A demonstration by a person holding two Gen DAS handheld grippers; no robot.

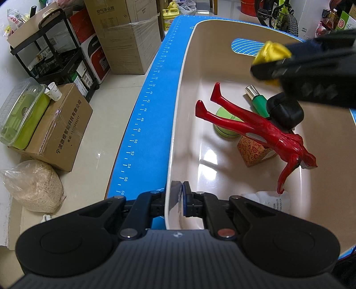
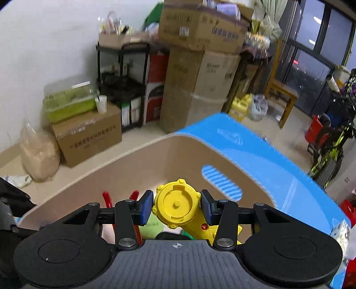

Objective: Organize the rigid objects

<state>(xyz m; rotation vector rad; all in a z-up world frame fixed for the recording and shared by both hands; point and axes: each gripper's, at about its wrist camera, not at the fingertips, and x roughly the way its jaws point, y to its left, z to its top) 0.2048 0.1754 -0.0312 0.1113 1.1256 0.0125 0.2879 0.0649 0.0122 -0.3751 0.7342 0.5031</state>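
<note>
A beige bin (image 1: 184,93) stands on a blue mat (image 1: 153,93). My left gripper (image 1: 179,201) is shut on the bin's near rim. Inside lie a red figure (image 1: 255,129), a green disc (image 1: 224,124), a green bottle (image 1: 259,102), a black object (image 1: 284,112), a patterned brown box (image 1: 253,151) and a white pack (image 1: 271,200). My right gripper (image 2: 177,204) is shut on a yellow plastic toy (image 2: 176,203) and holds it above the bin (image 2: 124,169); it shows in the left wrist view (image 1: 272,54) at upper right.
Cardboard boxes (image 1: 64,131), a black shelf (image 1: 51,51), a green lidded container (image 1: 22,113) and a bag of grain (image 1: 35,184) stand on the floor left of the table. A bicycle (image 1: 280,15) is at the back right. A wooden chair (image 2: 282,95) stands near the window.
</note>
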